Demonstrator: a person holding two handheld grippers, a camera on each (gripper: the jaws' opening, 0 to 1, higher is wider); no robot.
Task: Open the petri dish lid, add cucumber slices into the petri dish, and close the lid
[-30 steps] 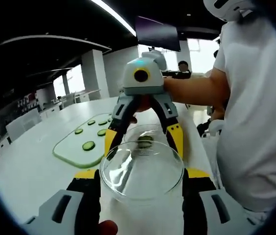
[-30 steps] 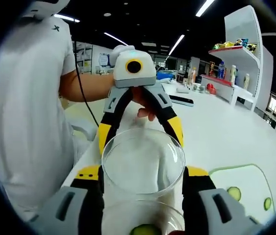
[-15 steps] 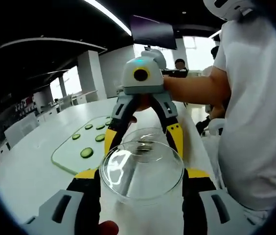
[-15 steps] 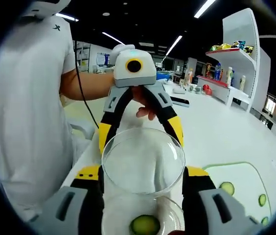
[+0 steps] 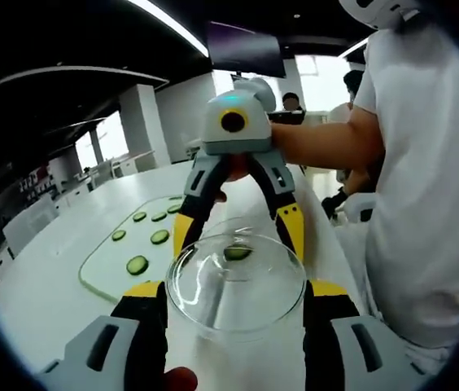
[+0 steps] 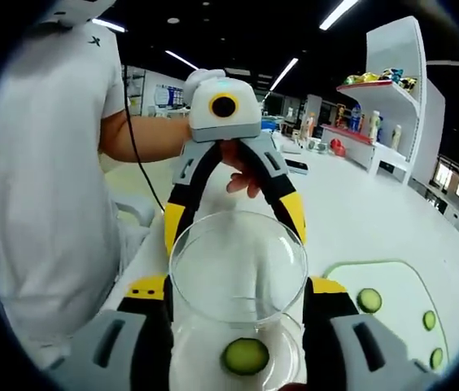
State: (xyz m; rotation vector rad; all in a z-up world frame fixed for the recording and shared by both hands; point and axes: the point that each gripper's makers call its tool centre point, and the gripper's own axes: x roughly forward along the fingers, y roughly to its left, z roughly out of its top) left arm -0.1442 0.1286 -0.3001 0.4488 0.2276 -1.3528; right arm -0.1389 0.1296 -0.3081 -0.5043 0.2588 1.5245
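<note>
A clear glass petri dish lid hangs in the air, and both grippers face each other across it. My left gripper has its yellow-tipped jaws pressed on the lid's two sides. The right gripper reaches in from the far side and its tips flank the same lid. In the right gripper view the lid spans my right gripper, with the left gripper opposite. Below on the white table sits the petri dish with one cucumber slice in it. That slice also shows through the lid.
A pale green cutting mat with several cucumber slices lies on the white table; it is also seen as the mat at the right. A person in a white shirt stands close. A white shelf stands far off.
Both grippers and the lid have shifted together over the table. The dish with its slice now sits further into the right gripper view, under the lid. Both grips look unchanged.
</note>
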